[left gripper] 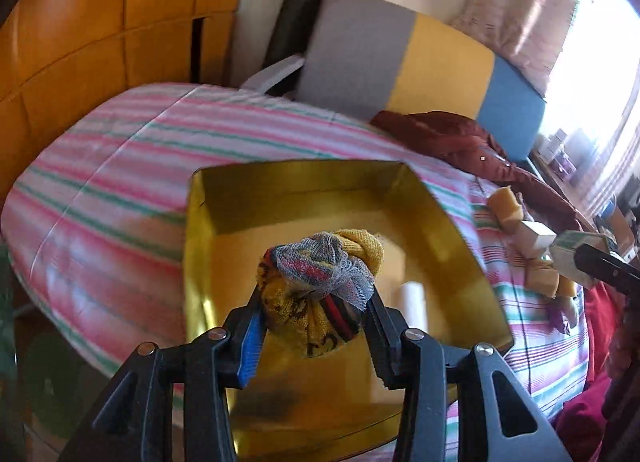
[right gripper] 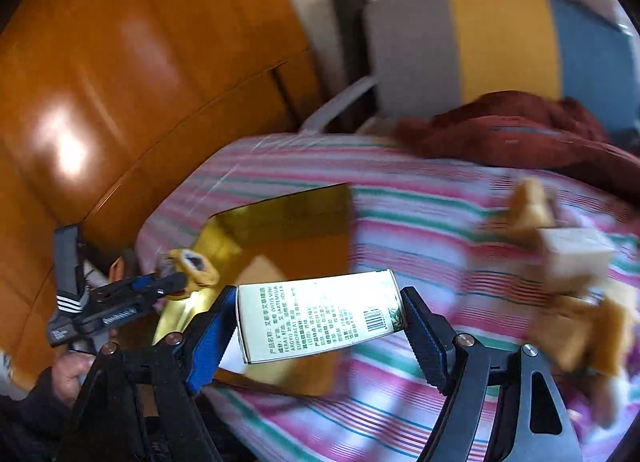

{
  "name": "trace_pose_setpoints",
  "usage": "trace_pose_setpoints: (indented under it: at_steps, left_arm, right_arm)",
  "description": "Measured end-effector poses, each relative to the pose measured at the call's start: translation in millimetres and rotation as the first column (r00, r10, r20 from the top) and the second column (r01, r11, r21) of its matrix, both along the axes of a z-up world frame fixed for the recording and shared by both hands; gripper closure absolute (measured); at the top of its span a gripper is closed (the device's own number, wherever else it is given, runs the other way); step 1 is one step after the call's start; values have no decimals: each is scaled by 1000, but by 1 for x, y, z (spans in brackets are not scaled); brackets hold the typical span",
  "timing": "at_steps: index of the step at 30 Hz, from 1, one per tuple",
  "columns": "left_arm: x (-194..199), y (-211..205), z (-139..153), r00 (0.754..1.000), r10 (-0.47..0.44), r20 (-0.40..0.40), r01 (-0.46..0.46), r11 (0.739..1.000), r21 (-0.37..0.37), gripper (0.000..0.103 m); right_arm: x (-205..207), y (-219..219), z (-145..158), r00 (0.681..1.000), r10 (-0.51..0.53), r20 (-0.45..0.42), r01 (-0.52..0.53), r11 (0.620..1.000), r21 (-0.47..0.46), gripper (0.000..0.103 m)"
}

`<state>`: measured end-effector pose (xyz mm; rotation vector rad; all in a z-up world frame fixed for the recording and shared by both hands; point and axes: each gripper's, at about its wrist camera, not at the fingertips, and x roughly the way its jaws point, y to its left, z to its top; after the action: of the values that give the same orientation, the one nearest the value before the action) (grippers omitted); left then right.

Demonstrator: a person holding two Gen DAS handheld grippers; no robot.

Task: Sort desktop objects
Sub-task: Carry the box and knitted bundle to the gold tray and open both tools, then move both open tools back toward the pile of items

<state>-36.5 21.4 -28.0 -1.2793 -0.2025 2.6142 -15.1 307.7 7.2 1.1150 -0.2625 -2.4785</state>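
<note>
My left gripper (left gripper: 316, 302) is shut on a rolled yellow sock bundle (left gripper: 320, 282) with grey mesh, and holds it over the open gold box (left gripper: 248, 198) on the striped bed. My right gripper (right gripper: 316, 314) is shut on a pale green printed carton (right gripper: 316, 318), held flat above the bed at the gold box's (right gripper: 280, 214) right side. The left gripper with the bundle (right gripper: 192, 268) shows at the left in the right wrist view. The carton (left gripper: 576, 258) in the right gripper's fingers shows at the right edge of the left wrist view.
A striped pink, green and white cover (left gripper: 120, 190) lies over the bed. A tan plush toy (right gripper: 532, 210) and a small cream box (right gripper: 576, 254) lie at the right. A dark red jacket (left gripper: 460, 138) and a grey, yellow and blue cushion (left gripper: 420, 58) are behind. An orange wooden wardrobe (right gripper: 120, 82) stands left.
</note>
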Motion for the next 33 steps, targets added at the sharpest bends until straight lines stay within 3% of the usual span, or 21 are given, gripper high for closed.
trace_pose_setpoints:
  at_steps: [9,11,12,16,20,24,27,33]
  left_arm:
    - [10,-13,-12,1000,-15,9,15,1000,22,50]
    - [9,-13,-13,1000,-16,21,15,999,40,49]
    - [9,-14,-14,1000,-12,25,11,999,50,47]
    - [11,-14,-12,1000,-12,8,12,998,58,45]
    - [13,-18,-12,1000,1,-1,-1,998,67,45]
    - [15,-19,-12,1000,21,-15,-20,999,35,46]
    - [15,-19,-11,999,28,-20,-28,999,33,46]
    - [18,-15,-8,999,22,-36,-21,999,25,46]
  right_arm:
    - [-55,-96,-23,986,150,75,-146,988,-59,22]
    - [-67,-110,-20,985,157,76,-148,982,-116,14]
    - [-74,-116,-19,983,166,76,-152,975,-165,2]
    - [-86,-130,-14,980,182,77,-161,960,-229,0]
    - [-88,-130,-17,981,168,95,-146,969,-200,0]
    - [-86,-126,-27,991,65,114,-66,998,5,0]
    - [-86,-115,-34,995,-7,96,-6,991,131,0]
    - [-90,-71,-24,988,-152,40,142,970,196,0]
